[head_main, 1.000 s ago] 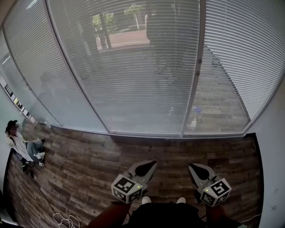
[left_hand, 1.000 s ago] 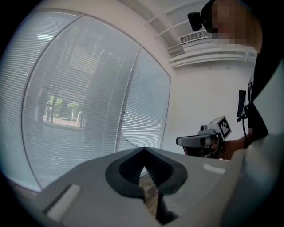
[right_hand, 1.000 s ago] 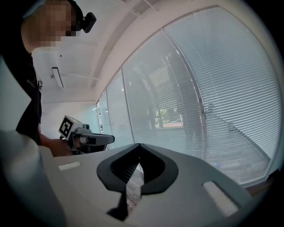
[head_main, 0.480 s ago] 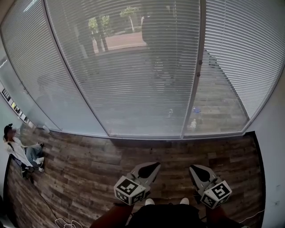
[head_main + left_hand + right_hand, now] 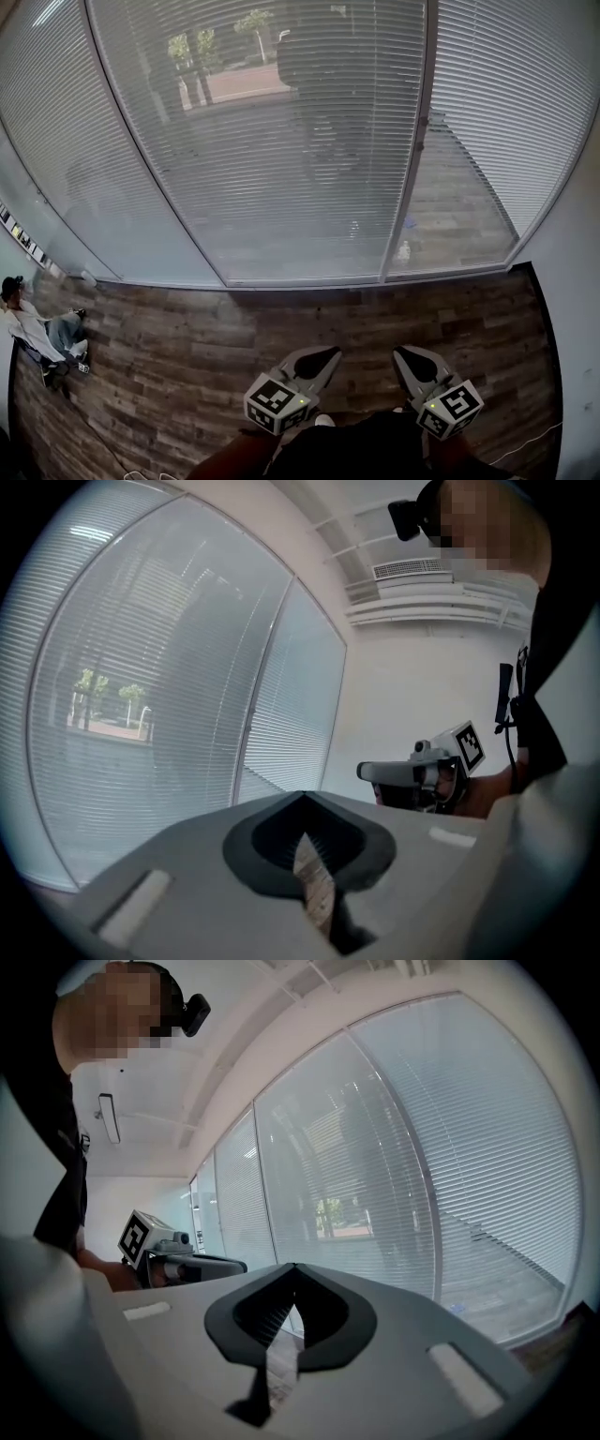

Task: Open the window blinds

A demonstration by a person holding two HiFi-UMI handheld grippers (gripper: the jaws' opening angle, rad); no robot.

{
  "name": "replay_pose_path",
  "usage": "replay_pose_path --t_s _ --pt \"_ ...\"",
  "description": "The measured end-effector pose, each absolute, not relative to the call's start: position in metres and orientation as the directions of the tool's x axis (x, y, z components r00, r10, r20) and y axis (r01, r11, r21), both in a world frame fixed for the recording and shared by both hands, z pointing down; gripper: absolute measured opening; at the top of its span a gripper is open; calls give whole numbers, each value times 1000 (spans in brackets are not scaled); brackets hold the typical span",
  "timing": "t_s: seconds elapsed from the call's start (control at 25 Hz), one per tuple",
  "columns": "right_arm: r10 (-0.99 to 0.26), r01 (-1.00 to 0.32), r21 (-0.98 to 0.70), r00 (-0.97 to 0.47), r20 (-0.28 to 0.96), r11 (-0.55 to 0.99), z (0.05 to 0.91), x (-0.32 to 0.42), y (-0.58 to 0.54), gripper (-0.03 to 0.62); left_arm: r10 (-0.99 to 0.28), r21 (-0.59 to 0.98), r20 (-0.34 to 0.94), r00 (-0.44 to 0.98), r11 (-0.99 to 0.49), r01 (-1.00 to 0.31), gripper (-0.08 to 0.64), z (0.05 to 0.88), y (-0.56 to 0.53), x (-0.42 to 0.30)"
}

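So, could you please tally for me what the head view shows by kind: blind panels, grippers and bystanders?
Blind panels: 3
Grippers: 2, the left gripper and the right gripper
Seated bystander: 1
Total: 6

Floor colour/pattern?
The floor is wood planks in mixed browns and greys; the head view shows it best.
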State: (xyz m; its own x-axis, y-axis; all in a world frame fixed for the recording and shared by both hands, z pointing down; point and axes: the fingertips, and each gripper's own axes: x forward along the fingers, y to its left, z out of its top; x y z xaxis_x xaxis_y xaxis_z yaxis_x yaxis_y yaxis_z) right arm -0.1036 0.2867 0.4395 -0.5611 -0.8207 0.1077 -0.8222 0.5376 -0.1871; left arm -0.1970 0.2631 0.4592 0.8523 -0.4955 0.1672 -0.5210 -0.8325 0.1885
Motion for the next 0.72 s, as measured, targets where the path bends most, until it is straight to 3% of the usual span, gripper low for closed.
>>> replay_pose_path --t_s 0.4,0.72 --pt "-855 -867 -195 -490 170 458 453 -85 265 28 -416 216 195 888 -865 -452 2 475 233 -178" --pt "-836 -849 -210 -520 175 484 472 -48 204 28 -449 249 168 877 -842 -479 2 485 185 -145"
